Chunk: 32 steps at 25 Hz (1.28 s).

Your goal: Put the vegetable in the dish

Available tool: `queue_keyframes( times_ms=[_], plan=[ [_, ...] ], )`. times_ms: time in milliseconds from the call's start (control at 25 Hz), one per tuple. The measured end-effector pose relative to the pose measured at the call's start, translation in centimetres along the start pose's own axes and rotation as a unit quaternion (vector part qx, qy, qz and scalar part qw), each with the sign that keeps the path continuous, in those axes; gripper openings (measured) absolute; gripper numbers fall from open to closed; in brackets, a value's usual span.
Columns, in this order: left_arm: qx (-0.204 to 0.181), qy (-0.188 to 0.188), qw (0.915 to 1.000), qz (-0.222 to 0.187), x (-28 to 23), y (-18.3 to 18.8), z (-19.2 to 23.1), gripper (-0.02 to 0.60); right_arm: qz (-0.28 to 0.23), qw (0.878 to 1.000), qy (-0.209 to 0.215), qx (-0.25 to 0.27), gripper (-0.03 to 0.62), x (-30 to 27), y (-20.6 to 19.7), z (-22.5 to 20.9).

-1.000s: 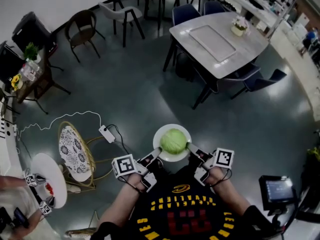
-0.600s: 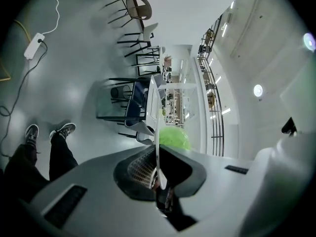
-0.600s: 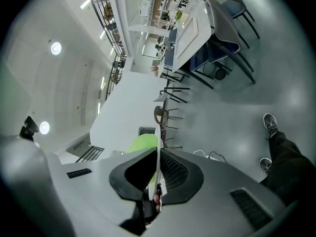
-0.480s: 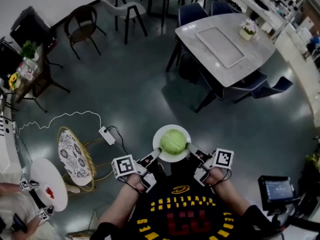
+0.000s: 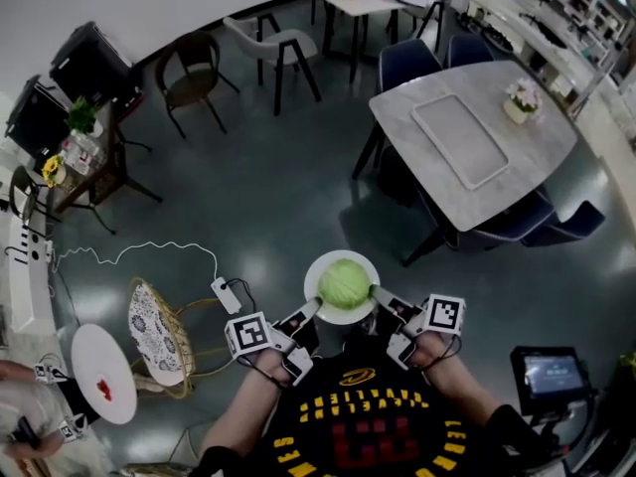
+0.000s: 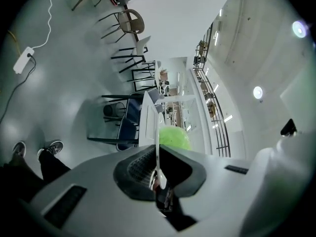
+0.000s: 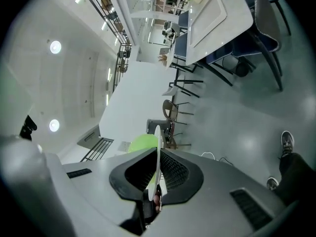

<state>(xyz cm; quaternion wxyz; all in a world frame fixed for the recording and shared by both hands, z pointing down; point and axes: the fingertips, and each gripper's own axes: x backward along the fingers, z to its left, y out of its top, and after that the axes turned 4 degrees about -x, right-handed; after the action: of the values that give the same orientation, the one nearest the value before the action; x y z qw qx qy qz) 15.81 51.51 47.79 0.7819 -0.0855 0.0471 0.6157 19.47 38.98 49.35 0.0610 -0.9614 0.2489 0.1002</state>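
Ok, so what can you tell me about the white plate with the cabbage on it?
The plate is round, white and smooth, shallow with a thin rim. It is held level in the air above the dark floor. A green cabbage sits in its middle, covering most of it. The left gripper pinches its left rim and the right gripper its right rim; nothing else touches it.

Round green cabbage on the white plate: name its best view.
Head view: the whole round green cabbage shows, on the white plate. Both gripper views show only a green sliver past the plate's rim.
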Motion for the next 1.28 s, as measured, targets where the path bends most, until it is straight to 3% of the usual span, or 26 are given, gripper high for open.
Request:
queue_keyframes(
  times_ms=[360,720,1280],
  plan=[
    [-0.010,-0.003,0.9999,-0.008,-6.8,2.2,-1.2,0.011,0.008,1.000,0.015,0.004,0.023,-0.6,7.2,-0.3],
    [-0.008,-0.001,0.9995,0.031,-12.3,6.1,-0.9,0.011,-0.017,1.000,0.002,-0.009,0.025,-2.4,12.8,-1.2],
    [-0.027,-0.050,0.9882,0.142,-22.7,20.8,-3.9,0.011,-0.141,0.990,-0.002,-0.015,0.023,-11.5,24.6,2.2]
  ],
)
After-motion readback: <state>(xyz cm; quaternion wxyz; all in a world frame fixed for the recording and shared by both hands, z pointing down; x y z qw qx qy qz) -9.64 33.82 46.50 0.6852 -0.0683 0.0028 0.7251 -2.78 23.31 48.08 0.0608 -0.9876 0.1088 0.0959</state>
